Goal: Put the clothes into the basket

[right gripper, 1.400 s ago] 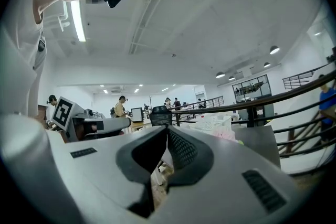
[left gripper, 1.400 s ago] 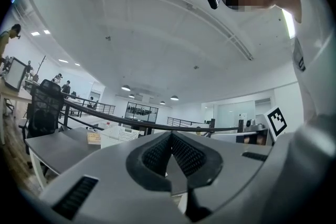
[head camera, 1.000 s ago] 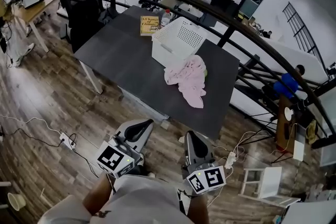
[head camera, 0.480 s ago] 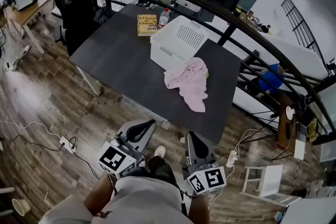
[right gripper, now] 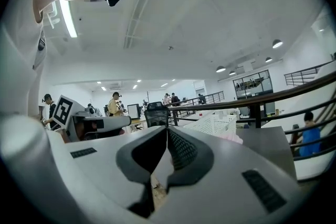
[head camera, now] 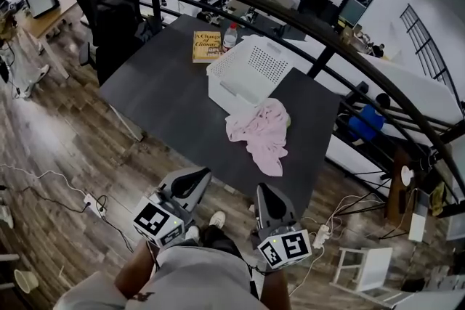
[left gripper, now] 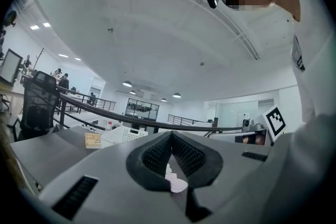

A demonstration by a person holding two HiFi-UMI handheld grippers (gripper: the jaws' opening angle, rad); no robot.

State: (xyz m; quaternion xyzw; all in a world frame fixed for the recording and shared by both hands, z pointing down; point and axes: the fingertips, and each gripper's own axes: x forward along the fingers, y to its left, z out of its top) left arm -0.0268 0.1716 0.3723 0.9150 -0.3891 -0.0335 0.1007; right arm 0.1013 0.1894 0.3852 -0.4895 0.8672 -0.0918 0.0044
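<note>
A pink garment (head camera: 260,128) lies crumpled on the dark table (head camera: 167,83), against the near corner of the white perforated basket (head camera: 251,69); one end hangs toward the table's front edge. My left gripper (head camera: 190,181) and right gripper (head camera: 265,192) are held side by side over the wooden floor, short of the table, pointing level at it. In the left gripper view the jaws (left gripper: 170,136) meet with nothing between them, and the basket (left gripper: 123,135) shows beyond. The right gripper's jaws (right gripper: 167,131) are also shut and empty, with the basket (right gripper: 212,124) ahead.
A yellow book (head camera: 206,46) and a plastic bottle (head camera: 231,34) sit at the table's far edge behind the basket. A black railing (head camera: 305,18) curves behind the table. A black office chair (head camera: 116,11) stands at its left. Cables and a power strip (head camera: 93,201) lie on the floor.
Both grippers have moved a little forward toward the table together with the person; a shoe now shows between them. The garment and basket have not moved.
</note>
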